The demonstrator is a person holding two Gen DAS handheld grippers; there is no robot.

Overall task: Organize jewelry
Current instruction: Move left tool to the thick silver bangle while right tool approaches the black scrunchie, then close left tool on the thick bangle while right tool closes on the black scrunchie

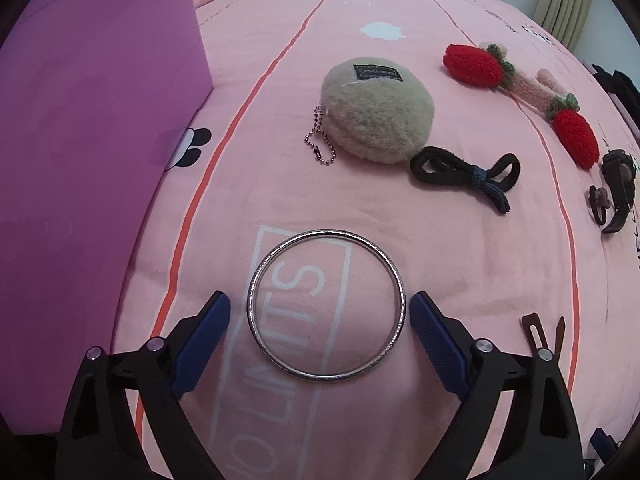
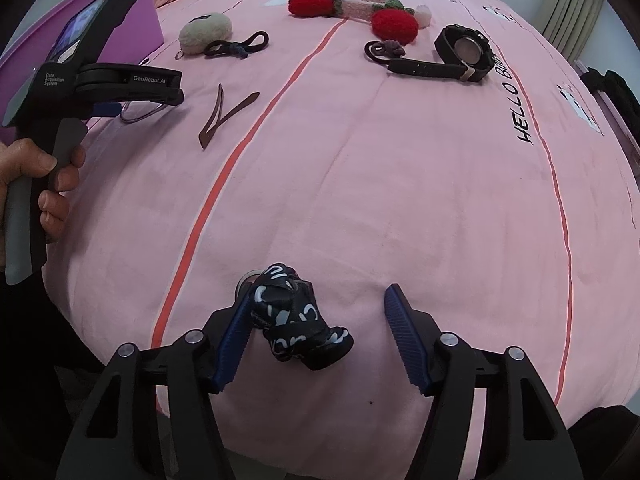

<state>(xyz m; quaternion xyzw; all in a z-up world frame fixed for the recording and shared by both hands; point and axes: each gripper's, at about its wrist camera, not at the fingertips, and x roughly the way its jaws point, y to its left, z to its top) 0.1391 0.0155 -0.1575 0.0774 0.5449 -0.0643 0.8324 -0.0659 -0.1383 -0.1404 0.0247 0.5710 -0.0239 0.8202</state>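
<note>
A silver bangle (image 1: 326,306) lies flat on the pink bedspread (image 1: 460,264). My left gripper (image 1: 320,310) is open, one blue finger on each side of the bangle, not squeezing it. In the right wrist view the left gripper's body (image 2: 100,80) hovers over the bangle (image 2: 140,114) by the purple box (image 2: 132,20). My right gripper (image 2: 316,308) is open around a black scrunchie with white print (image 2: 294,316), which rests against the left finger.
A purple box (image 1: 92,140) stands at the left. On the bed lie a beige plush keychain (image 1: 378,110), a black hair tie (image 1: 466,172), a strawberry headband (image 1: 520,92), a black watch (image 2: 460,54), a small hair tie (image 2: 384,50) and a brown hair clip (image 2: 224,114).
</note>
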